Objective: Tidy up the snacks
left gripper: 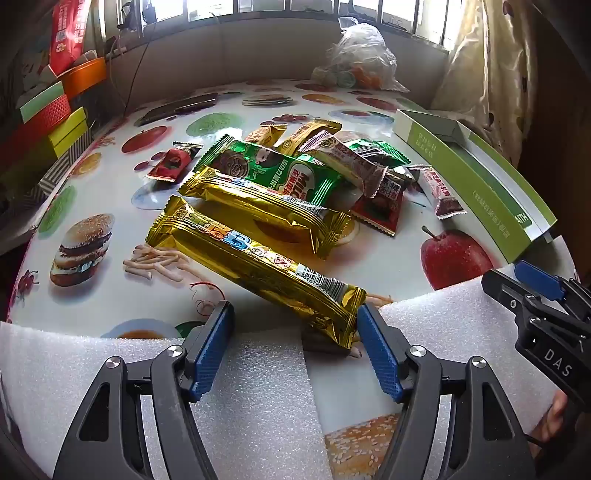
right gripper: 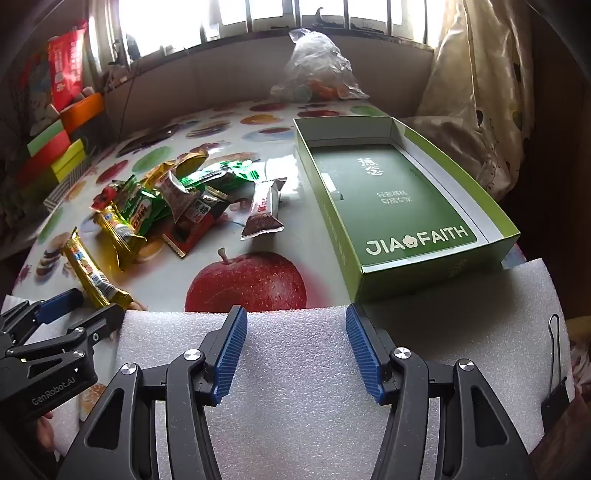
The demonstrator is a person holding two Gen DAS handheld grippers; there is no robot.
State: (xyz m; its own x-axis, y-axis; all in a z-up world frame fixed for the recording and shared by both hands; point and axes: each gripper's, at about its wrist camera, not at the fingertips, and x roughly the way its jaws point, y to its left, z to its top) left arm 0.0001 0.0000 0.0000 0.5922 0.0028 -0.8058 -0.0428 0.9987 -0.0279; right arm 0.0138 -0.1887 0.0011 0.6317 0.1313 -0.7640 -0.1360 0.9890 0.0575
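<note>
While both grippers are being held over white foam:
Left gripper: jaws spread wide, the gold bar's near end lying between the fingertips, not being clamped.
Right gripper: being held wide, nothing between the fingers.
Snacks: being left piled mid-table, beyond the bar.
Box: sitting open at the right, no snacks inside.

From the left wrist we look low and close across the table at the snack pile. From the right wrist we face the green box nearby. Both views share pile, box and window.
</note>
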